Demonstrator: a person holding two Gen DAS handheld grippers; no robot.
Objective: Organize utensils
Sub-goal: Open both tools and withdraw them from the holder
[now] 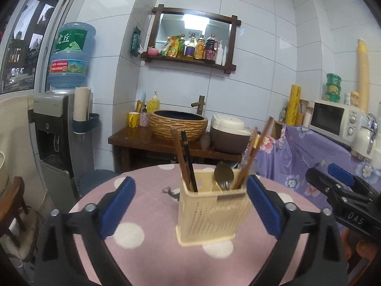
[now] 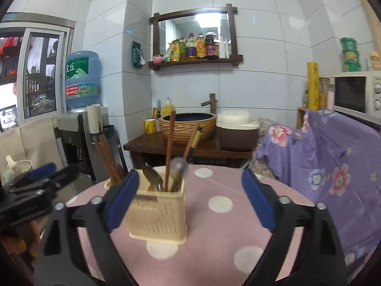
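The utensil holder (image 1: 212, 209) at centre frame is showing as matt cream plastic, its walls perforated with fine holes. Brown wooden chopsticks (image 1: 181, 159) are standing in it beside a spoon (image 1: 223, 175) of dull grey metal. The tablecloth (image 1: 147, 250) below is looking like soft matt pink cloth with white dots. The left gripper (image 1: 190, 208) is showing ribbed blue pads (image 1: 117, 207) on matt black plastic arms, and the right gripper (image 2: 190, 201) looks the same. At upper frame, the wall tiles (image 1: 257, 47) are gleaming glossy white.
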